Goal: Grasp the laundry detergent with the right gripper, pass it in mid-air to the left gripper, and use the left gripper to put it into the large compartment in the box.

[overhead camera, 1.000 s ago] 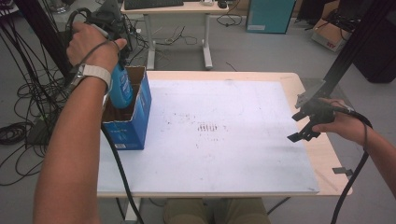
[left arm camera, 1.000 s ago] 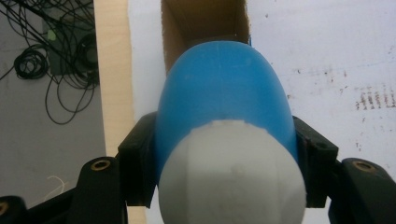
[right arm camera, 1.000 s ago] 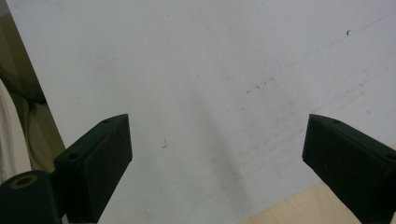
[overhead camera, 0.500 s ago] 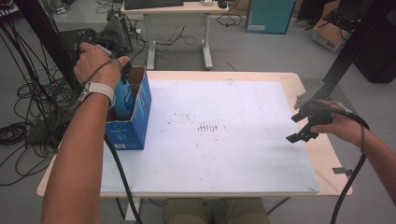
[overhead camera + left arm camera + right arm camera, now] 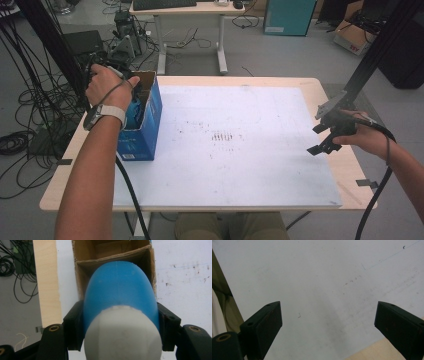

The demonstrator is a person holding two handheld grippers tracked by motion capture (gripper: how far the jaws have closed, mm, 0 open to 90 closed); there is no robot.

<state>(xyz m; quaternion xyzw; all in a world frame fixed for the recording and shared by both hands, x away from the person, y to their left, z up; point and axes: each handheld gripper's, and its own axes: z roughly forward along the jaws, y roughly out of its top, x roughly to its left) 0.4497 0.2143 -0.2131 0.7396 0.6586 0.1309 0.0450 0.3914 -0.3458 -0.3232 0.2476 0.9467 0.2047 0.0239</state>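
Observation:
An open blue cardboard box (image 5: 142, 132) stands at the table's left side. My left gripper (image 5: 131, 97) reaches down into it, shut on a blue bottle (image 5: 120, 295) with a white cap (image 5: 122, 335). In the left gripper view the bottle points into the box's brown inside (image 5: 100, 252), its far end level with a cardboard divider. In the high view the bottle (image 5: 133, 112) shows as a blue patch under the hand. My right gripper (image 5: 325, 137) hovers open over the table's right edge, and its view has nothing between the jaws (image 5: 327, 322).
A white sheet (image 5: 235, 145) with dark smudges covers most of the wooden table (image 5: 60, 192). Cables (image 5: 30, 120) hang and lie on the floor to the left. A desk (image 5: 190, 10) and a teal cabinet (image 5: 287, 17) stand behind the table.
My left gripper has carried the blue bottle down from above the box into it. The right gripper has stayed where it was, open.

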